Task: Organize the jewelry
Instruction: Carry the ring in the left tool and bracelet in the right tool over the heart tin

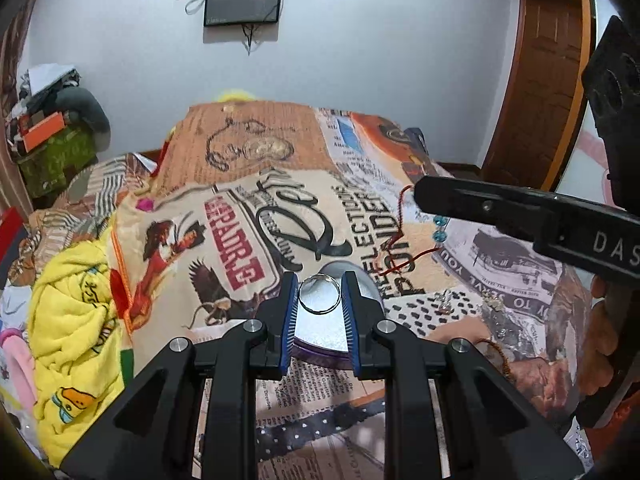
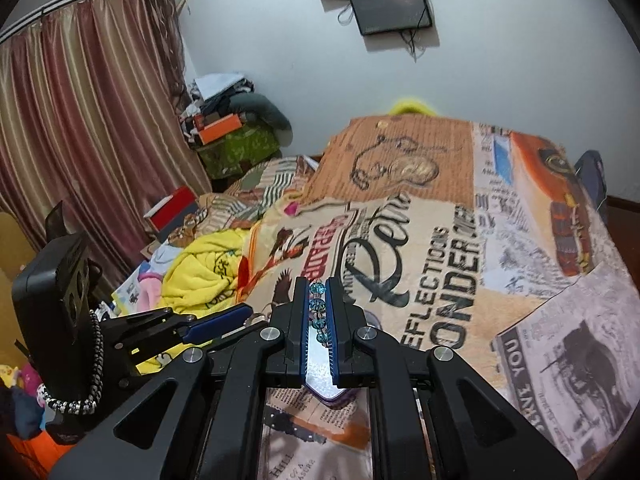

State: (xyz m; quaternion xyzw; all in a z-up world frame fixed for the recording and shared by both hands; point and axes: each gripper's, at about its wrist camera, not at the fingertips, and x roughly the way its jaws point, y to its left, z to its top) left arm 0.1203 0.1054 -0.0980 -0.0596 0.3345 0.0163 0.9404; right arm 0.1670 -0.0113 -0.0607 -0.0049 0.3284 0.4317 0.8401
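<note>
**Ring in my left gripper, beads in my right, over a silver tray**

My left gripper [image 1: 320, 294] pinches a thin silver ring [image 1: 319, 294] between its blue ribbed pads [image 1: 289, 312]; the hoop is plain, smooth and shiny. It hangs over a silver, glittery tray [image 1: 320, 332] with a purple edge, lying on the bed's printed blanket [image 1: 240, 208], a soft fabric covered in newspaper lettering.

Only the left wrist view shows the red thread [image 1: 400, 240] trailing from the bead bracelet [image 2: 318, 308], plus small sparkly pieces [image 1: 446, 302] lying loose on the blanket to the right of the tray.

The right wrist view shows what that one hides: my right gripper [image 2: 319, 308] closed tight on the bracelet, its faceted turquoise beads stacked in a line between the pads, above the same tray. A crumpled yellow towel [image 2: 200, 276] lies at left.
</note>
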